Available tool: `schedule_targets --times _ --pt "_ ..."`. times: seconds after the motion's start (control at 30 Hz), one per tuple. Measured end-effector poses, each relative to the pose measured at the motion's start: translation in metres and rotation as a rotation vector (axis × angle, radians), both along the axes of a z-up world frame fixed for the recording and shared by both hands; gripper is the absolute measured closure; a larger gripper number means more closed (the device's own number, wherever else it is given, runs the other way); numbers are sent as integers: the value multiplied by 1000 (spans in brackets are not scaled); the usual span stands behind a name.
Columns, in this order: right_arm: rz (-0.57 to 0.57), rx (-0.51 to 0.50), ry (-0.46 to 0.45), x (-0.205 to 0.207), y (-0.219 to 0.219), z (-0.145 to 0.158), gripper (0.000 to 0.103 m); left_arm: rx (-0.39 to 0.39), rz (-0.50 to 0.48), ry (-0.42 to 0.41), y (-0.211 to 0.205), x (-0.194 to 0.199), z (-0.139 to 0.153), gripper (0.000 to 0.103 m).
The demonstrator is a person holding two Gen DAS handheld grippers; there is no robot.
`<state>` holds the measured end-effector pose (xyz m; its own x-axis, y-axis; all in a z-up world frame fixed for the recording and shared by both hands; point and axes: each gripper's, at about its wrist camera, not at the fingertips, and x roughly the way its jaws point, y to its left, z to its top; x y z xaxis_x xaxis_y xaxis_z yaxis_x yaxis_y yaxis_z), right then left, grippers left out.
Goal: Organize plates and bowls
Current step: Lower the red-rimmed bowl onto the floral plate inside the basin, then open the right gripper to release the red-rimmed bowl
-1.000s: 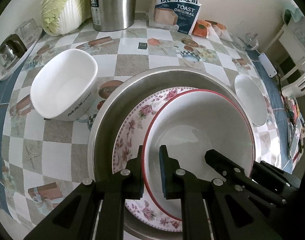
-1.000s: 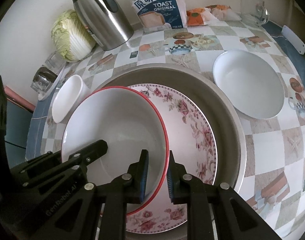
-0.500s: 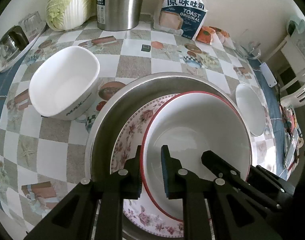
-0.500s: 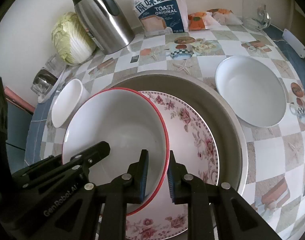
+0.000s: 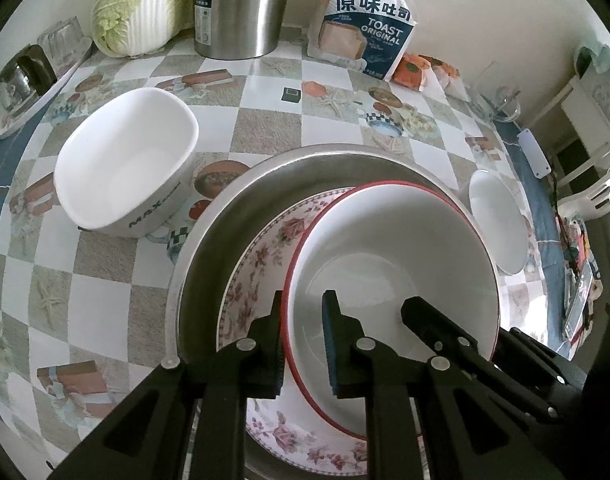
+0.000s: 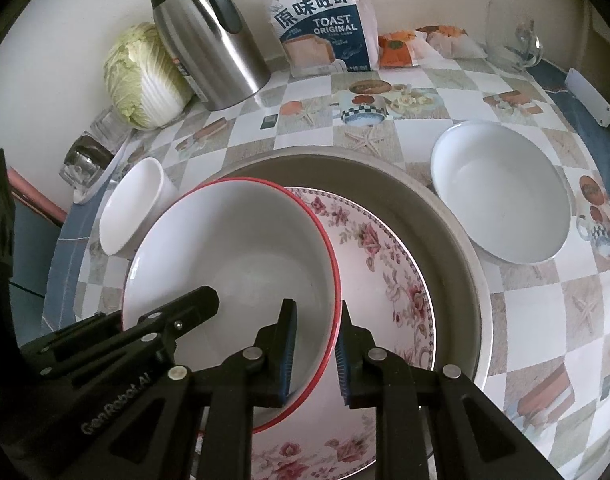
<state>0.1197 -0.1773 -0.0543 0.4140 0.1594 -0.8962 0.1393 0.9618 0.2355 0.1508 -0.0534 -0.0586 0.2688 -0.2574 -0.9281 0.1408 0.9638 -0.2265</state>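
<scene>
not much has moved since a sec ago, just the view drifting a bit. we've got the left gripper (image 5: 303,334) and right gripper (image 6: 315,340) both clamped on opposite rims of the red-rimmed bowl (image 5: 393,276), which sits off-centre in the floral plate (image 6: 389,264) inside the steel basin (image 5: 209,240). imo keep both sides level and move together so it doesn't tip. both point steeply down, side by side.

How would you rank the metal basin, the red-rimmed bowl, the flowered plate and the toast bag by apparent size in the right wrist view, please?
1. metal basin
2. flowered plate
3. red-rimmed bowl
4. toast bag, though it stands farther away
</scene>
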Motion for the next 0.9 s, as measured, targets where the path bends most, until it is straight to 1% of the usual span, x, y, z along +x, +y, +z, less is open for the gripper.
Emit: schedule_targets --times 0.3,0.4,0.53,0.7,0.9 --pt "9 -32 -15 0 2 2 82 18 9 7 3 1 -2 88" --pt "7 -37 -22 0 1 3 82 7 18 14 6 1 -3 88" --pt "0 -32 -25 0 0 3 82 18 14 6 4 0 -2 87" --pt "3 -33 -32 -1 -1 5 82 8 27 3 7 1 0 85" --pt "9 -22 -43 -1 1 8 82 4 27 -10 8 1 2 85"
